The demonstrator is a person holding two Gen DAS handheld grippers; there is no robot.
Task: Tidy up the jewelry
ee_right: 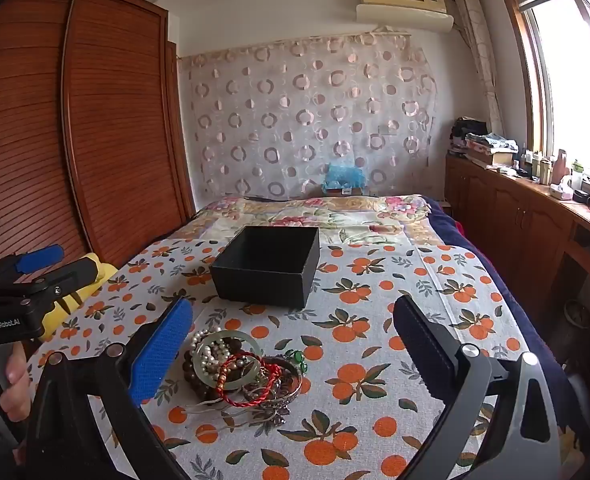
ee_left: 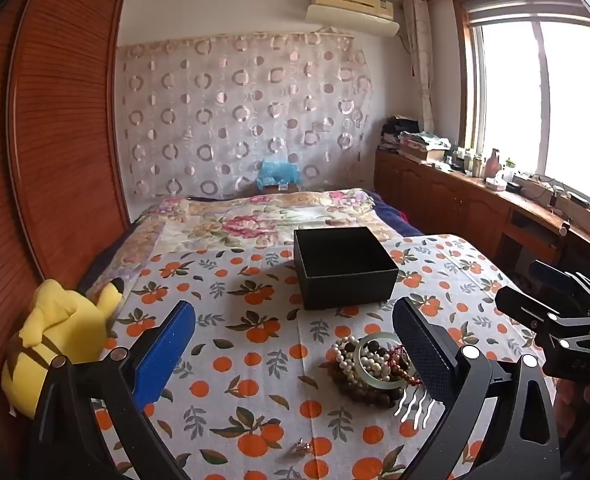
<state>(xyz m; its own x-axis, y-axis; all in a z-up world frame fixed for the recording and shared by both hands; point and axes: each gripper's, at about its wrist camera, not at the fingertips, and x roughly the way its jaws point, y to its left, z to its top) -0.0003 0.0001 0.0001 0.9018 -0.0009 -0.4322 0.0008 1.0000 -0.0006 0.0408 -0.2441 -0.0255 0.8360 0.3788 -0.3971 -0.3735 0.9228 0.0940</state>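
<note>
- Jewelry heap [ee_right: 239, 372] of tangled pearl strands, dark wooden beads, a pale green jade bangle [ee_right: 227, 360], a red cord bracelet [ee_right: 251, 380] and a silver bangle lies on the orange-printed tablecloth [ee_right: 375, 304], on the near side of the box.
- Small green-stoned piece [ee_right: 297, 358] sits just beside the heap's right edge; a silver hair comb [ee_left: 415, 410] touches its near edge in the left wrist view.
- Open black square cardboard box [ee_right: 269, 266] stands upright on the cloth beyond the heap, apart from it.
- Left gripper [ee_left: 295, 344] hovers above the cloth with its jaws spread wide, holding nothing; the heap lies close by its dark right finger.
- Right gripper [ee_right: 295, 340] is likewise wide apart and empty, the heap beside its blue left finger.
- Yellow plush toy [ee_left: 55, 344] rests at the cloth's left edge against the brown slatted wardrobe [ee_left: 63, 140].
- Floral bedspread [ee_right: 315, 212] stretches behind the box.
</note>
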